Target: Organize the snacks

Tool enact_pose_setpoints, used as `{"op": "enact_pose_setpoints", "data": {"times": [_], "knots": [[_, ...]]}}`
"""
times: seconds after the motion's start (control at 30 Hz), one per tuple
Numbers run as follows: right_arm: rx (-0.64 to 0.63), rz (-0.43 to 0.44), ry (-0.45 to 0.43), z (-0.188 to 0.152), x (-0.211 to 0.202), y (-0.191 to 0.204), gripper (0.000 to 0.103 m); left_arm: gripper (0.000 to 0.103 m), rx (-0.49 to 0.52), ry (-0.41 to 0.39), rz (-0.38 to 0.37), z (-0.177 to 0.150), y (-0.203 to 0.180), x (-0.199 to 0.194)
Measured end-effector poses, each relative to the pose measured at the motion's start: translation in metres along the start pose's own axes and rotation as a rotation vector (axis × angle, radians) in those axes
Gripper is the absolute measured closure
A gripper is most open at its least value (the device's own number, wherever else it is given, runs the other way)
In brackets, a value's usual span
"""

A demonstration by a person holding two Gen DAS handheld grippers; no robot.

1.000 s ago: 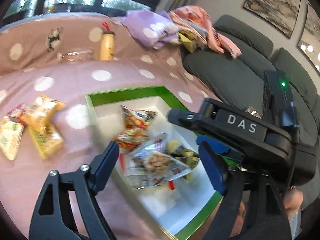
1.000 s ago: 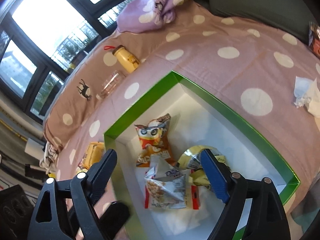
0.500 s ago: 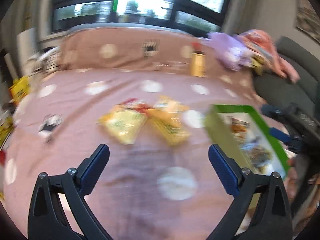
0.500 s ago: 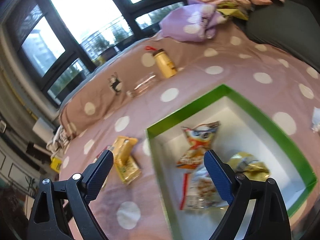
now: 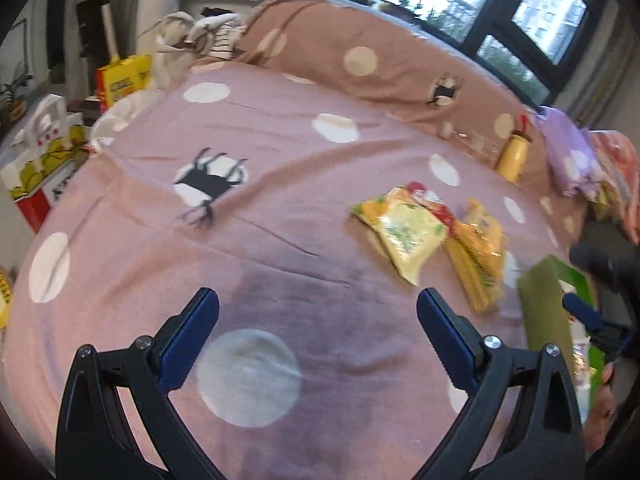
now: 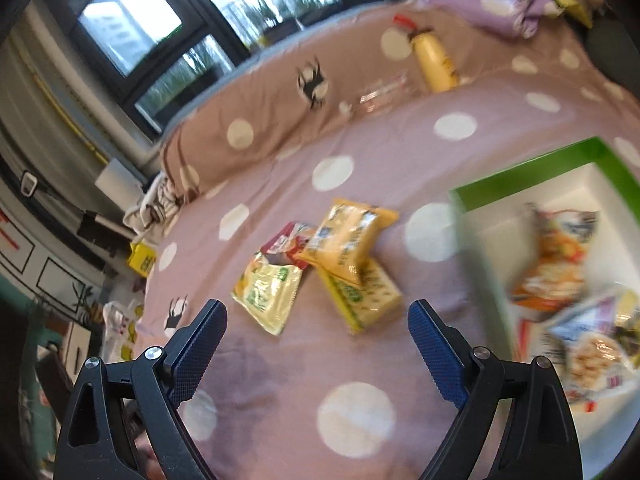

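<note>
**Snack sorting on the spotty bedspread – both grabbers empty**

Closest in, the left hand-held gripper [image 5: 318, 316] hangs over the pink polka-dot bedspread [image 5: 280, 208] with its blue pads spread wide apart — nothing between them but a white dot in the fabric. Same story for the right hand-held gripper [image 6: 318, 326]: jaws wide, nothing clamped, just bare cloth under it.

A bit further out sit the loose snacks in a little cluster: a pale yellow-green packet [image 6: 269, 290], a yellow cracker pack [image 6: 366, 294] with an orange-yellow pouch [image 6: 348, 236] lying partly on top of it, and a red-and-white wrapper [image 6: 286, 240] peeking out behind. Just right of them is the green-rimmed box [image 6: 520, 178] — a few snack bags [image 6: 560, 256] are already inside, blurry.

Far back, a yellow bottle [image 6: 434, 62] leans on the brown spotted cushion by the window.
</note>
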State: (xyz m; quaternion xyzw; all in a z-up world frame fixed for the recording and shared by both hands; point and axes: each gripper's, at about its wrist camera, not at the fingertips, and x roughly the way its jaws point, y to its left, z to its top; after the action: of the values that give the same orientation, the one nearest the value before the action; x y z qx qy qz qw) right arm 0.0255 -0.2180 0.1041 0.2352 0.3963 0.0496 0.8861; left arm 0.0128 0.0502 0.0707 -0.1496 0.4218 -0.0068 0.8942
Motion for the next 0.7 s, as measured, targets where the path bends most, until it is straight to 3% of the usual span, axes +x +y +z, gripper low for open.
{"op": "enact_pose_setpoints", "data": {"times": [0.17,0.33,0.43,0.5,0.57,0.7], "knots": [[0.024,-0.107,0.067,0.027,0.058,0.017,0.011,0.003,0.019,-0.006,0.065,0.002,0.005,0.001],[-0.02,-0.321,0.108,0.042,0.113,0.025,0.011,0.003,-0.012,0.009,0.061,0.008,0.017,0.005],[-0.034,-0.383,0.13,0.043,0.135,0.024,0.012,0.003,-0.042,0.013,0.05,0.011,0.023,0.005],[-0.048,-0.398,0.115,0.04,0.14,0.024,0.021,0.003,-0.052,0.022,0.051,0.013,0.025,0.006],[-0.041,-0.408,0.113,0.04,0.141,0.022,0.042,0.003,-0.049,0.026,0.052,0.014,0.025,0.006],[-0.013,-0.353,0.113,0.039,0.132,0.016,0.045,0.003,-0.043,0.027,0.038,0.014,0.023,0.005]]}}
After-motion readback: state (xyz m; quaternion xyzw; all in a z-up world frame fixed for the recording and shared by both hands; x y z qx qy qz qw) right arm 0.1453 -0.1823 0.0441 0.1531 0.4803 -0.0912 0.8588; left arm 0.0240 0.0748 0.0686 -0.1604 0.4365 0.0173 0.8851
